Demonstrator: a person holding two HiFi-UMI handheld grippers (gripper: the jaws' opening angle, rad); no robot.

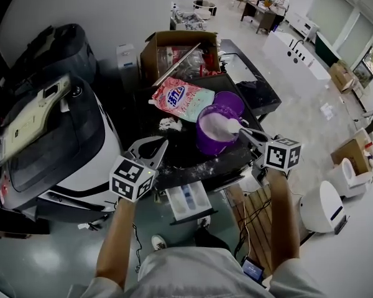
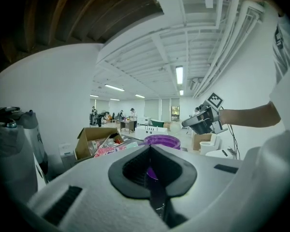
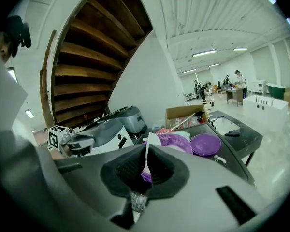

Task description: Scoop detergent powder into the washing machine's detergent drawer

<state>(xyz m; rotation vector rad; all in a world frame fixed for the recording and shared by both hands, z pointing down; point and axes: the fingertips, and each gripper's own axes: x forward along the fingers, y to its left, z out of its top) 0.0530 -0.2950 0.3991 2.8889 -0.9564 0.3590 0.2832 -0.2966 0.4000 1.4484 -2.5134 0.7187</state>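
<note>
White scoop (image 1: 232,126) is gripped by its handle in R gripper (image 1: 247,133), jaws closed tight on it, bowl at right rim of purple tub (image 1: 205,143) heaped w/ powder (image 1: 214,126), mid-table (image 1: 193,157). L gripper (image 1: 150,149) is held near-left of tub, jaws pressed together, nothing between. Detergent drawer (image 1: 188,200) is seen below table's near edge, right of washing machine (image 1: 81,160). Detergent bag (image 1: 181,98) & purple lid (image 1: 231,101) are laid just beyond tub.
</note>
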